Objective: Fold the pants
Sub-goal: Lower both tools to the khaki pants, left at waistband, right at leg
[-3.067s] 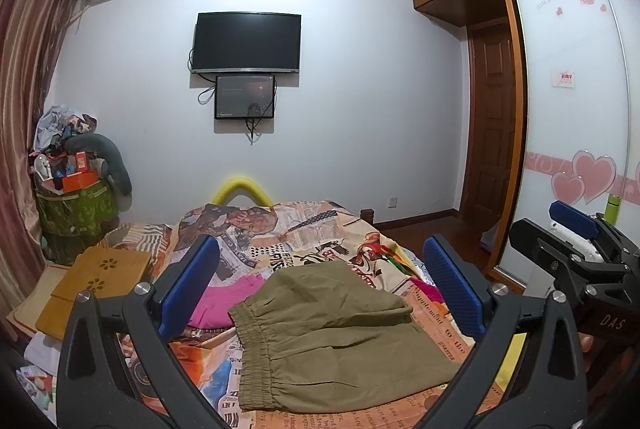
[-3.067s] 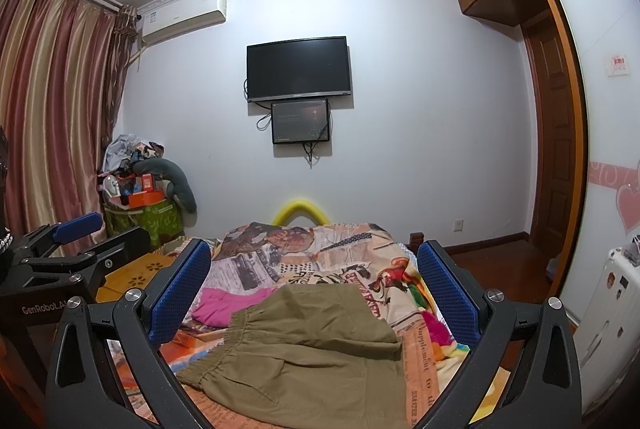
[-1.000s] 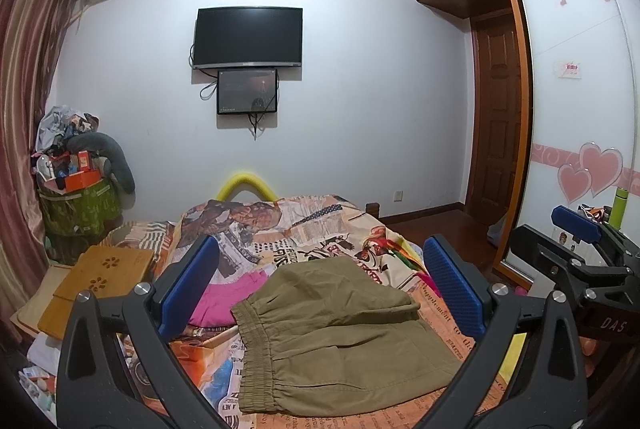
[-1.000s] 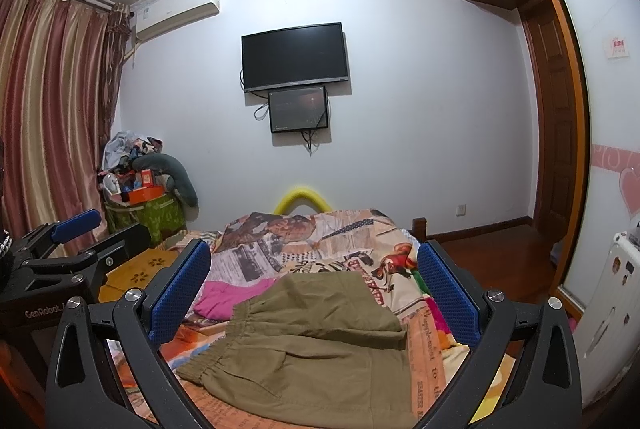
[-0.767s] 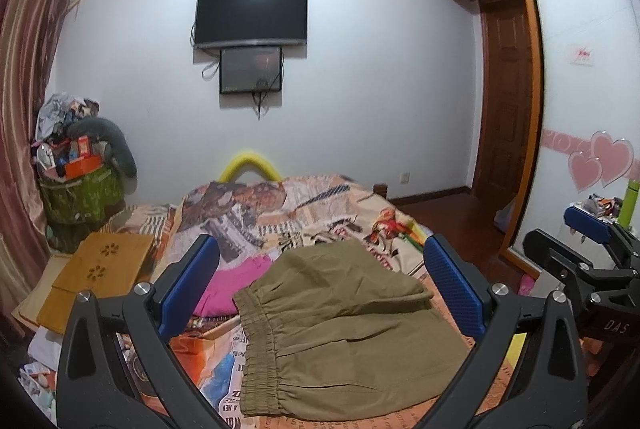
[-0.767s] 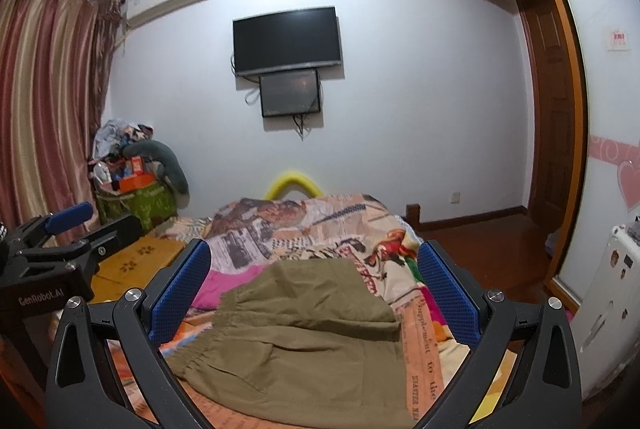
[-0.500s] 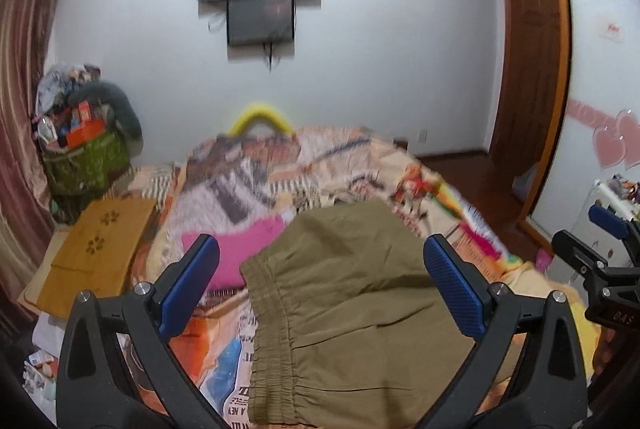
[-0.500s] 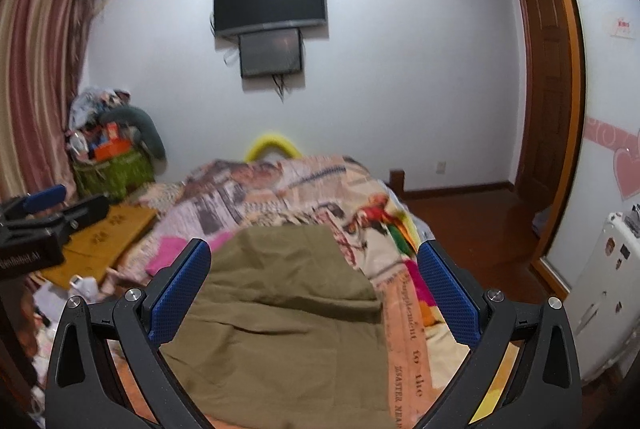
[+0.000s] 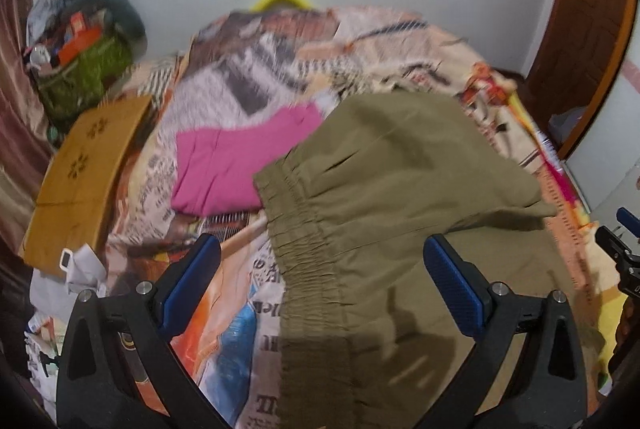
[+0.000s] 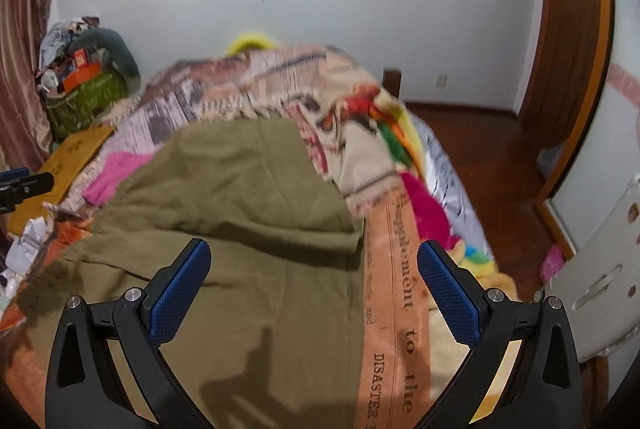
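Both hand-held grippers (image 9: 320, 283) (image 10: 310, 279) have tipped down toward the pants (image 9: 400, 189).

Matt olive cloth pants (image 9: 392, 197) (elasticated waistband) on printed cloth bedspread (image 9: 256, 85).

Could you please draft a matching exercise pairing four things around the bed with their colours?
Things:
1. pants
2. folded cloth beside the pants' waistband
3. basket left of the bed
4. board at the bed's left edge

Colours:
A. green
B. pink
C. olive
D. tan

Pairs: 1-C, 2-B, 3-A, 4-D
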`<state>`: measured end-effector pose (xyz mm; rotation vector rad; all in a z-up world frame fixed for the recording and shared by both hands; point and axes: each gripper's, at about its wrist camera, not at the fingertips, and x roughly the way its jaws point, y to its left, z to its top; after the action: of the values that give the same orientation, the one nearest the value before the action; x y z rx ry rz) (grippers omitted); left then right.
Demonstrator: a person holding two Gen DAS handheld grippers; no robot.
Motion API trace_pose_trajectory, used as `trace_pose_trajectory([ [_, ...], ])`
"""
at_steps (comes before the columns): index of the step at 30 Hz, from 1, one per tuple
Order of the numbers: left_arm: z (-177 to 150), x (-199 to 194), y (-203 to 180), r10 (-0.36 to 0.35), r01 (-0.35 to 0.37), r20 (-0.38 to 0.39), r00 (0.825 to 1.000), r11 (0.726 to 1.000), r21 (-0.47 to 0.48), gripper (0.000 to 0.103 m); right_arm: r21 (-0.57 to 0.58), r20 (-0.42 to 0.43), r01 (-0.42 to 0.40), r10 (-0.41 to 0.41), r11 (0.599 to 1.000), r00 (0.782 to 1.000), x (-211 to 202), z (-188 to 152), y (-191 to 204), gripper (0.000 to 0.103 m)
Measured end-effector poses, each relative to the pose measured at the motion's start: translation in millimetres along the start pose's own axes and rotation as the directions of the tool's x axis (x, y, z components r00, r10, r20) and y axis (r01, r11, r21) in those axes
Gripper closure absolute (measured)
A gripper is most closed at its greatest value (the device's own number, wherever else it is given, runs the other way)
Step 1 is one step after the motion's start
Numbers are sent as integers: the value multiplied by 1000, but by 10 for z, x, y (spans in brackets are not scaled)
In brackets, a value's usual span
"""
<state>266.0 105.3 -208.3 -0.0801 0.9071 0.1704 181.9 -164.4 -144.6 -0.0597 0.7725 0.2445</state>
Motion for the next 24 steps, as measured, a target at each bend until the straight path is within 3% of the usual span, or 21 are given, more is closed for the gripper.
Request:
trace_pose_trajectory([
  [3,10,246,63,24,-23,-55,998,1000,18,11,2,-63,-19,19,1000,998,190,-16,-89,1],
  [14,-50,861,233,-12,22,-238,971,999,39,18,58,-179,-112,121,992,976,772,81,-310,12],
  [19,-70,1029,223,-51,62,-298,953,998,29,18,74,-240,-146,159,987,958,1040,102,-327,30],
  [24,-87,1169,186,-70,86,-332,941,996,34,18,115,-241,-192,215,975,946,1148,128,-340,40],
])
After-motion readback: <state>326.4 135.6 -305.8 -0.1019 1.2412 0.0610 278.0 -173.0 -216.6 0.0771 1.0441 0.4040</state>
